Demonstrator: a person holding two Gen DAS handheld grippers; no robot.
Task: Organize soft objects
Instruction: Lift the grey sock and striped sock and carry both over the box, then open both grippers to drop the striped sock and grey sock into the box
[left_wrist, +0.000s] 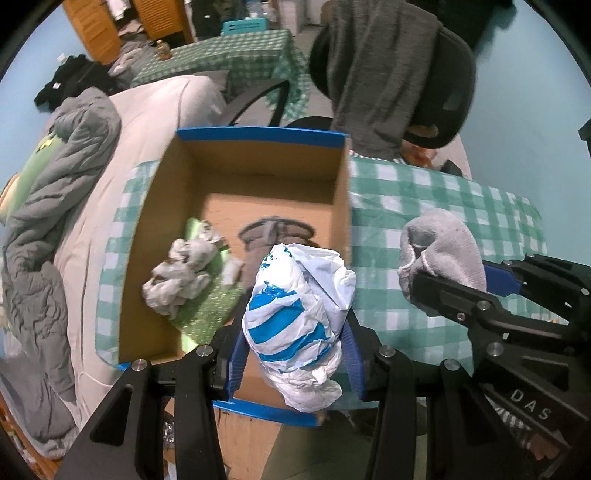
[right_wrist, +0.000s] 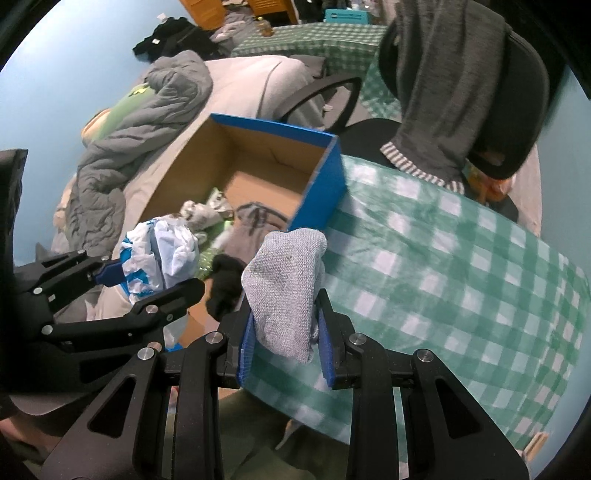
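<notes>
My left gripper (left_wrist: 295, 354) is shut on a crumpled white and blue plastic bag (left_wrist: 299, 317), held above the near edge of an open cardboard box (left_wrist: 258, 137) with a blue rim. In the box lie a grey crumpled cloth (left_wrist: 181, 277), a green sparkly fabric (left_wrist: 207, 310) and a grey garment (left_wrist: 275, 232). My right gripper (right_wrist: 286, 347) is shut on a grey sock (right_wrist: 286, 288) over the green checked tablecloth (right_wrist: 443, 266), just right of the box (right_wrist: 321, 192). The right wrist view also shows the bag (right_wrist: 162, 258) at left and a black item (right_wrist: 225, 284) in the box.
A black office chair (left_wrist: 454, 74) draped with a grey garment (left_wrist: 376, 74) stands behind the table. A bed with a grey quilt (left_wrist: 44, 221) lies left of the box. A second checked table (left_wrist: 229, 59) stands further back.
</notes>
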